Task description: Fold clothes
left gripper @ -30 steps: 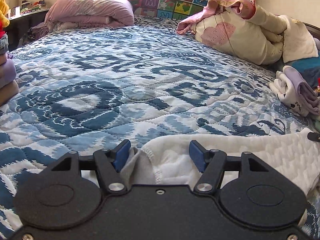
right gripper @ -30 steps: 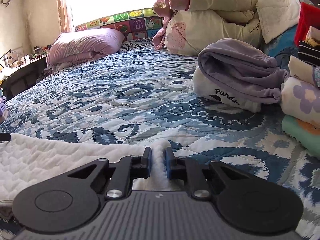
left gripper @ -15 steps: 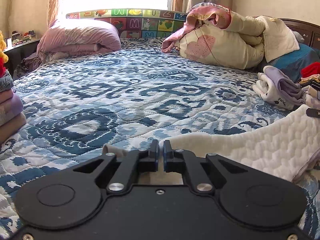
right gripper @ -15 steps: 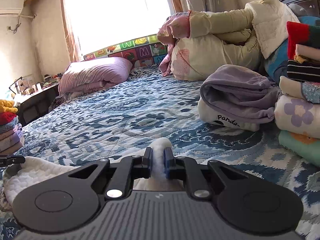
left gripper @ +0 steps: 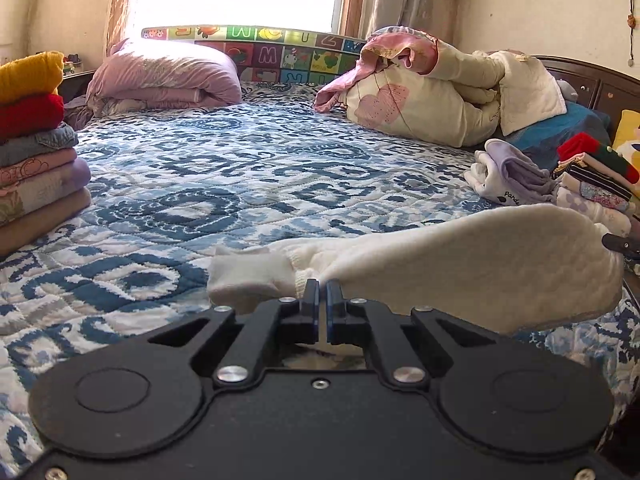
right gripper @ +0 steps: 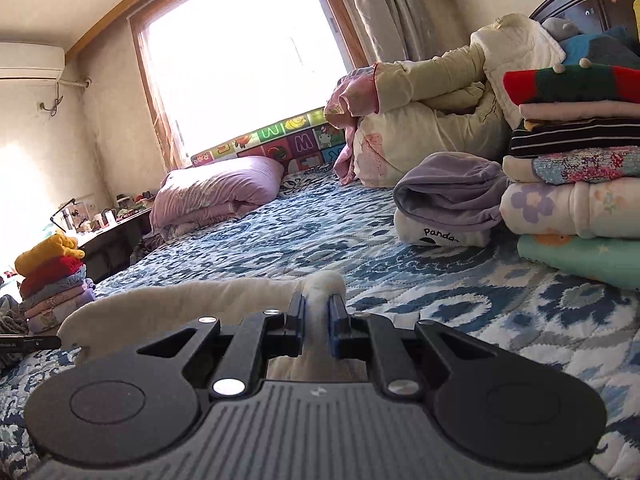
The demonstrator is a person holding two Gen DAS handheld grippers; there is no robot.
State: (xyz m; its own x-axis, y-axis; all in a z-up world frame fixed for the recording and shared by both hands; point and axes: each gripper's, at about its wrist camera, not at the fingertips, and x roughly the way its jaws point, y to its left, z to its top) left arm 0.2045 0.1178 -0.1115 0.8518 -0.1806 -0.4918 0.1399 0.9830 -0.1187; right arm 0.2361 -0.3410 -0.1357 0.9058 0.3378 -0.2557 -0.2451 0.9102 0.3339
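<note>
A cream quilted garment (left gripper: pixel 480 264) hangs stretched between my two grippers, lifted off the blue patterned bed quilt (left gripper: pixel 260 168). My left gripper (left gripper: pixel 322 304) is shut on its edge near a ribbed cuff (left gripper: pixel 248 280) that sticks out to the left. My right gripper (right gripper: pixel 317 314) is shut on another bunched edge of the same garment (right gripper: pixel 180 300), which trails off to the left in the right wrist view.
A stack of folded clothes (left gripper: pixel 36 148) stands at the left bed edge. Another folded stack (right gripper: pixel 576 176) and a lilac-and-white "Panda" garment (right gripper: pixel 444 204) lie at the right. A pink duvet (left gripper: pixel 160 76) and cream bedding (left gripper: pixel 440 96) lie at the back.
My left gripper closed on the garment's edge. Both grippers rose, lifting the garment off the bed; the views now look higher across the room.
</note>
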